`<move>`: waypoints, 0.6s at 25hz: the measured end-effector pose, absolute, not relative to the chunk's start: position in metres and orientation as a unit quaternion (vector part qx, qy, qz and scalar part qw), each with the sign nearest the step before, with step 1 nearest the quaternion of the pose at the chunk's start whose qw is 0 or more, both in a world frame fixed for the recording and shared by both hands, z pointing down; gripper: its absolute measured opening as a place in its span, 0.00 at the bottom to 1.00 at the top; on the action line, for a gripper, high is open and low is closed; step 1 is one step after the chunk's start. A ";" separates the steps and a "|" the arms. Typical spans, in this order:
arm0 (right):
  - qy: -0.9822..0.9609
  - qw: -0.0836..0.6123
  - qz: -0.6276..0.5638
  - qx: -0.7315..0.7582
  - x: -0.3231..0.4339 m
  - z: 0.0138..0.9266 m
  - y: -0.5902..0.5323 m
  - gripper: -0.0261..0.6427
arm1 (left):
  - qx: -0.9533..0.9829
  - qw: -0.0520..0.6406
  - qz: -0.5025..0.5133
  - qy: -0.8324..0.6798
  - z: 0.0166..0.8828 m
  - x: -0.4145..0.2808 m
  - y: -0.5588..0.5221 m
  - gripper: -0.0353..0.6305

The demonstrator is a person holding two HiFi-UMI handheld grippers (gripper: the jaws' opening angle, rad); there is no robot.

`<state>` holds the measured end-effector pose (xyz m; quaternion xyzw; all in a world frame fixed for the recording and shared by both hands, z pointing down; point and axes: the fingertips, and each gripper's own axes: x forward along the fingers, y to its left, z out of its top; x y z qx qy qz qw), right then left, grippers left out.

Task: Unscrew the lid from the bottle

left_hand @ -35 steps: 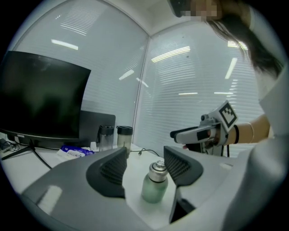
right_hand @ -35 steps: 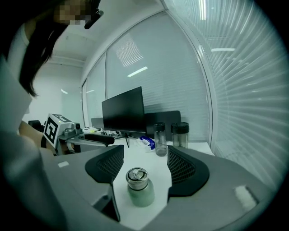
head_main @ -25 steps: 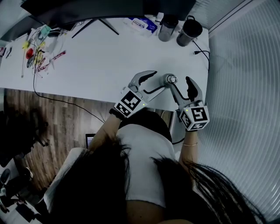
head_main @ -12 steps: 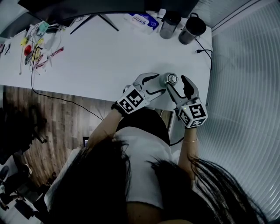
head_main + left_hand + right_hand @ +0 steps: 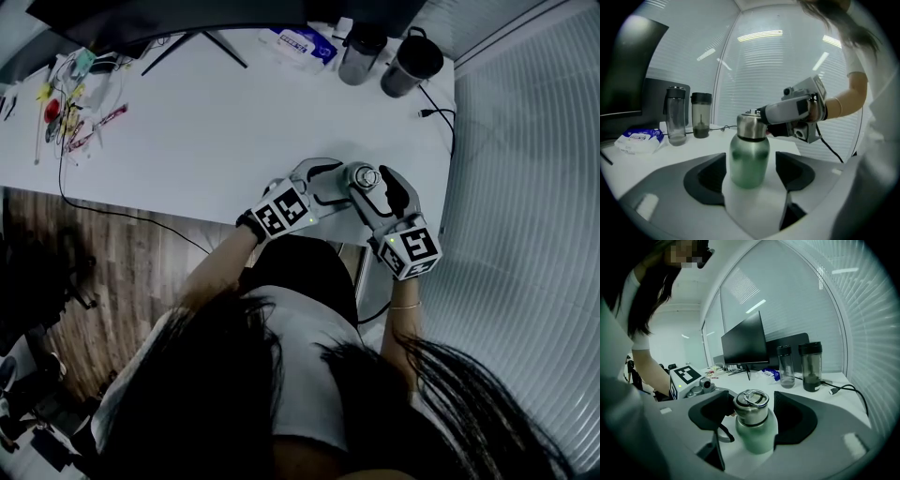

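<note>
A green bottle (image 5: 749, 161) with a steel lid (image 5: 751, 405) stands upright near the front edge of the white table (image 5: 216, 131). In the head view the lid (image 5: 365, 175) sits between both grippers. My left gripper (image 5: 750, 174) reaches in from the left at body height. Its jaws are opening, and the bottle's body stands between the pads with a gap on each side. My right gripper (image 5: 753, 417) comes from the near side at lid height. The lid sits between its pads (image 5: 794, 420), the left one close against it, a narrow gap on the right.
Two dark tumblers (image 5: 358, 54) (image 5: 409, 66) stand at the table's back right, with a black cable (image 5: 433, 112) beside them. A tissue pack (image 5: 302, 45) and a monitor stand lie at the back. Small clutter (image 5: 70, 108) fills the far left. The table's edge runs just behind the grippers.
My left gripper has moved right, from beside the bottle to around its body. The right gripper has drawn in slightly around the lid. The bottle has stayed in place.
</note>
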<state>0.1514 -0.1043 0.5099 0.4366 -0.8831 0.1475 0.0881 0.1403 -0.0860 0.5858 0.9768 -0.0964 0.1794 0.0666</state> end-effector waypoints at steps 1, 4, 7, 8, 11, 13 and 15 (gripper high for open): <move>-0.885 0.089 0.146 0.433 0.150 0.511 -0.105 0.45 | 0.977 0.065 0.181 -0.091 0.587 0.143 -0.087 0.59; -0.892 0.091 0.144 0.418 0.145 0.513 -0.107 0.45 | 0.978 0.059 0.184 -0.076 0.591 0.149 -0.088 0.60; -0.897 0.094 0.139 0.409 0.143 0.514 -0.109 0.45 | 0.979 0.055 0.187 -0.065 0.593 0.155 -0.089 0.60; -0.897 0.096 0.136 0.409 0.143 0.514 -0.110 0.45 | 0.979 0.054 0.187 -0.063 0.593 0.156 -0.089 0.60; -0.900 0.098 0.121 0.408 0.144 0.513 -0.113 0.43 | 0.979 0.050 0.190 -0.062 0.594 0.157 -0.093 0.60; -0.903 0.094 0.120 0.400 0.144 0.511 -0.114 0.43 | 0.979 0.048 0.190 -0.059 0.594 0.156 -0.095 0.60; -0.909 0.093 0.123 0.388 0.143 0.511 -0.113 0.42 | 0.979 0.048 0.190 -0.054 0.594 0.156 -0.094 0.59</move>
